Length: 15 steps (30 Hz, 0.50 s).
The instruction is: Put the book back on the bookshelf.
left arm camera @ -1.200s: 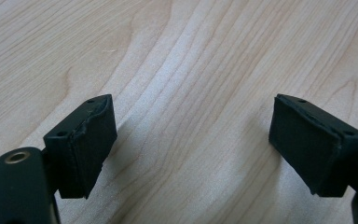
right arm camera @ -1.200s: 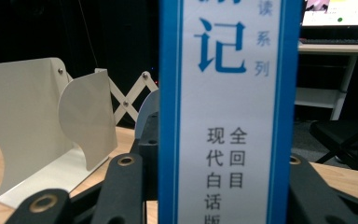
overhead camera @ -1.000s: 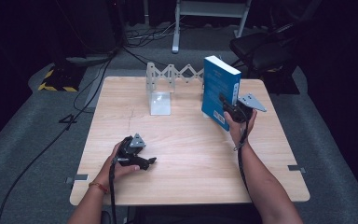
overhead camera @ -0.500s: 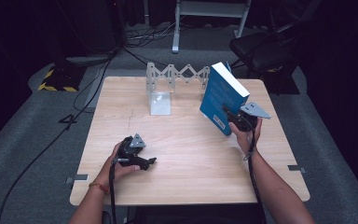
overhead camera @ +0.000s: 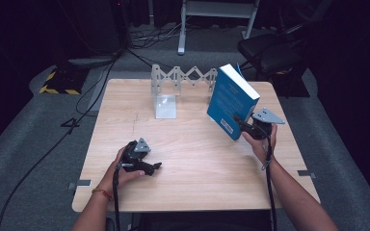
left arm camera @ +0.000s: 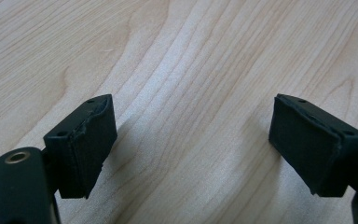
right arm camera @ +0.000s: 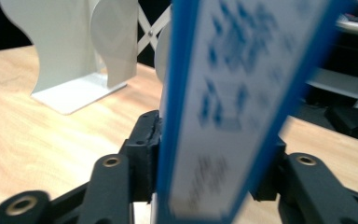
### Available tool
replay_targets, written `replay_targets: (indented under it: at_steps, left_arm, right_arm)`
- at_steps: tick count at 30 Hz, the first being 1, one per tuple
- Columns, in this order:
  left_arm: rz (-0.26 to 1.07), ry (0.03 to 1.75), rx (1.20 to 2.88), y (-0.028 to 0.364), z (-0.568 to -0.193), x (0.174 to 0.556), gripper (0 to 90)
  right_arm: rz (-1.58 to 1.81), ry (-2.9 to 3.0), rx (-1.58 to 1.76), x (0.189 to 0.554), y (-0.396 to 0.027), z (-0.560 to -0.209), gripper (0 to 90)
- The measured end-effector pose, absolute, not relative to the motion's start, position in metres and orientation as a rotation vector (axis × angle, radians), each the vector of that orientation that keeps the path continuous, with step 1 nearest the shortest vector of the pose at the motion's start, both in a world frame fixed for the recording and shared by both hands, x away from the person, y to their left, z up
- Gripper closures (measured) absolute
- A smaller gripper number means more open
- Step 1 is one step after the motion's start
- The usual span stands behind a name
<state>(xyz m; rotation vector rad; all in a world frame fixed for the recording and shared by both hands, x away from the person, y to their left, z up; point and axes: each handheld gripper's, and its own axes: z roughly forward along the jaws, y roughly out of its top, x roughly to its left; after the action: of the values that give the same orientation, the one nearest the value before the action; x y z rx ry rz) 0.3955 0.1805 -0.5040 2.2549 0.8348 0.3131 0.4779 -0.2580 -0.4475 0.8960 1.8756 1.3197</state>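
Observation:
A blue book (overhead camera: 231, 101) stands tilted on its lower edge at the right of the wooden table (overhead camera: 192, 183), its top leaning back and left. My right gripper (overhead camera: 239, 123) grips its lower right corner. In the right gripper view the book (right arm camera: 223, 93) fills the gap of my right gripper (right arm camera: 205, 163). Both pads still lie against its covers, though the jaws have just been opening. My left gripper (overhead camera: 155, 167) rests on the table near the front left. Its jaws are wide apart over bare wood (left arm camera: 193, 144).
A white metal bookend (overhead camera: 166, 103) stands at the back middle of the table, also seen in the right gripper view (right arm camera: 74, 56). Behind it a folding white lattice rack (overhead camera: 185, 76) runs along the far edge. Cables and a chair lie on the floor beyond.
The right hand has moved right and a little down. The book has gone from nearly upright to tilted. The left hand has not moved.

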Motion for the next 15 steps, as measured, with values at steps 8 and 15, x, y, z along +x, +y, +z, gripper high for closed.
replay_targets:
  at_steps: [8,15]
  left_arm:
    - [0.315,0.843,2.251,0.180,-0.504,0.395,15.4]
    - [0.316,0.842,2.251,0.180,-0.504,0.394,15.4]
  right_arm:
    - [1.307,1.987,0.868,0.465,-0.275,-0.466,56.5]
    - [1.290,1.990,0.864,0.468,-0.271,-0.470,57.5]
